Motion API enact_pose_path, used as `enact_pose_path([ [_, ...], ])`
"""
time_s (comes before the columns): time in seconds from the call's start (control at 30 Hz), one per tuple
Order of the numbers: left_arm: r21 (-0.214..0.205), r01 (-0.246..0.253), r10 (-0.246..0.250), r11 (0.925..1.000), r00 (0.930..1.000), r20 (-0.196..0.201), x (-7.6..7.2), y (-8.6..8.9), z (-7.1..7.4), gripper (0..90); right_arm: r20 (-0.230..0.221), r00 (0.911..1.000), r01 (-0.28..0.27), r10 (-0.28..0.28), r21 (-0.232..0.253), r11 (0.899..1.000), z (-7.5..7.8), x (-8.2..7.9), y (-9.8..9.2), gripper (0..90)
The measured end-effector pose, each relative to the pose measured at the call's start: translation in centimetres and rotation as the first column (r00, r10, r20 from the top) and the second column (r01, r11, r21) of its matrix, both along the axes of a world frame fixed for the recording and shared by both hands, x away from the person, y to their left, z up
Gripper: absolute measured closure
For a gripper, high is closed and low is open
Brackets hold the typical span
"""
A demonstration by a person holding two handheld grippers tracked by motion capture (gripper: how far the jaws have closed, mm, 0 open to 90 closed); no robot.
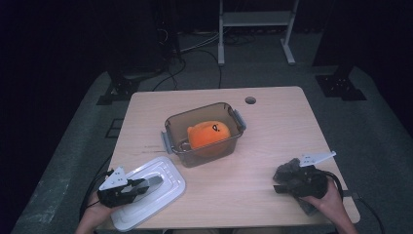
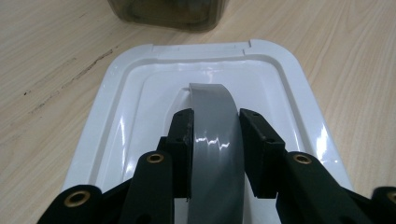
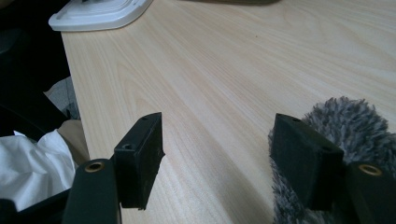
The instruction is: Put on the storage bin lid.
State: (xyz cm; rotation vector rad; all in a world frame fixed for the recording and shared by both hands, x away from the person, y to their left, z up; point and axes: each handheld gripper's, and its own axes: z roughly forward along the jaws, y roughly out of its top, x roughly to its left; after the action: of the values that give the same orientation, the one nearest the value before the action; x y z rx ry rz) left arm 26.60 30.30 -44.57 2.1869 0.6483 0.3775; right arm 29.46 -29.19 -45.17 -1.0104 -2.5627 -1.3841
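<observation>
Lower left: our left gripper clamps the lid handle; a slipping grip could drop it. Right gripper gapes, holding nothing.

Your left tongs are black, with a grey three-cornered plate on top that carries small dark marks. Seen close, each black jaw is a blocky pad set on a flat link, with small screw holes in the pad and brass-ringed pivot holes in the links. Your right tongs are black too, topped by the same kind of grey plate, with a black cable trailing off behind. Your forearms are bare, no sleeves.
</observation>
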Motion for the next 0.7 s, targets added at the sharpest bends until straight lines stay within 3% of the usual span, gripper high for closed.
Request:
enact_pose_path([
  [0.37,-0.018,0.011,-0.011,0.9998,0.9998,0.015,-0.7,0.0,1.5,66.7,-0.004,1.0000,0.001,-0.001,-0.003,1.000,-0.1,0.0,0.0,33.1],
  [0.7,-0.016,0.013,-0.012,0.9998,0.9995,0.030,-2.4,1.0,3.5,66.7,-0.001,1.0000,0.002,-0.002,-0.007,1.000,-0.1,0.0,0.1,33.1],
])
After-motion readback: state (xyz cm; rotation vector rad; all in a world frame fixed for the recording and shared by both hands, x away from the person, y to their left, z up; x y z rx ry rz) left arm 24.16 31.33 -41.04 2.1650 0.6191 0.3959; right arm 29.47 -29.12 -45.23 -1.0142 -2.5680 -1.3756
